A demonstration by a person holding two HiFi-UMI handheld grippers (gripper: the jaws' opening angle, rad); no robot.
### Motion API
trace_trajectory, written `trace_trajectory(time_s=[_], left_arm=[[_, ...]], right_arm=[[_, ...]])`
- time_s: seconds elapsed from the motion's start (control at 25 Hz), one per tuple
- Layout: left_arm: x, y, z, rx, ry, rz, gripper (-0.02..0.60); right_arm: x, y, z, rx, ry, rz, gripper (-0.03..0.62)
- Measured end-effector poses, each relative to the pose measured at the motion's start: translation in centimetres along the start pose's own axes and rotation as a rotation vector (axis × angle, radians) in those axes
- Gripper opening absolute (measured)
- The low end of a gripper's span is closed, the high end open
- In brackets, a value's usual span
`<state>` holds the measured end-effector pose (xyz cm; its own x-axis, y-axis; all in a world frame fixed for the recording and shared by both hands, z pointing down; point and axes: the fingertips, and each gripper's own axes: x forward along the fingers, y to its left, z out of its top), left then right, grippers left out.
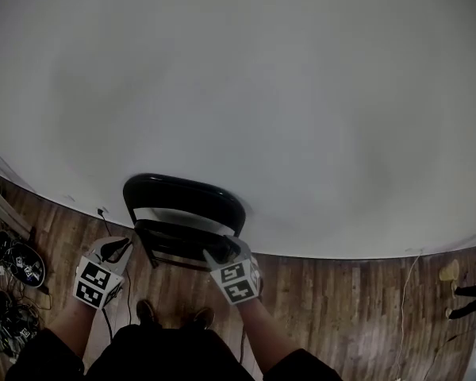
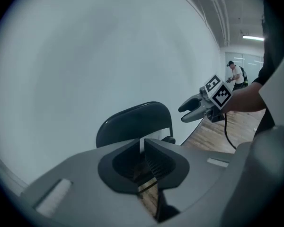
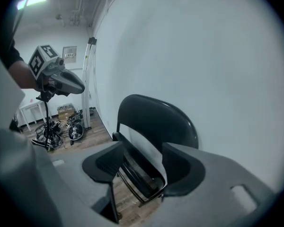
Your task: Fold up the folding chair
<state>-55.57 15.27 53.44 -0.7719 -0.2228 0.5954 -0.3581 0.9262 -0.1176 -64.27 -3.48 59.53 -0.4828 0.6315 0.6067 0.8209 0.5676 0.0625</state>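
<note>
A black folding chair [image 1: 182, 211] stands against the white wall, its seat [image 3: 139, 174] tipped up close to the curved backrest [image 3: 156, 119]. My left gripper [image 1: 117, 249] hovers off the chair's left side, jaws shut to a thin slit with nothing in them [image 2: 143, 143]. My right gripper [image 1: 214, 254] is in front of the seat's right corner, jaws open and empty [image 3: 139, 157]; the chair shows beyond the gap, apart from the pads. Each gripper view shows the other gripper in the air: the right gripper [image 2: 193, 110] and the left gripper [image 3: 72, 84].
Wooden floor [image 1: 341, 292] runs along the wall. Cables and round gear [image 1: 16, 267] lie at the far left. A folded metal stand [image 3: 87, 74] leans on the wall beyond them. A person [image 2: 235, 74] stands far off. The wearer's shoes [image 1: 147, 312] are just behind the chair.
</note>
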Motion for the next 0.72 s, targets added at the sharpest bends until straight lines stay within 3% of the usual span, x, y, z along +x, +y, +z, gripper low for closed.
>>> trace_trajectory(time_s=[0.24,0.44,0.72], left_arm=[[-3.5,-2.7,-2.3,-0.029,-0.017,-0.048,0.034],[-5.3,-2.8,-3.9,-0.087,-0.052,-0.083,0.032],[-10.5,-4.6,-5.1,-0.113,-0.157,-0.205,0.028]], right_arm=[[-2.3,5.1,-2.1,0.066,0.008,0.058,0.241],[-4.3,8.4,-2.9,0.096,0.03,0.048,0.227],[-7.0,17.5,-1.5,0.143,-0.002,0.069,0.212]])
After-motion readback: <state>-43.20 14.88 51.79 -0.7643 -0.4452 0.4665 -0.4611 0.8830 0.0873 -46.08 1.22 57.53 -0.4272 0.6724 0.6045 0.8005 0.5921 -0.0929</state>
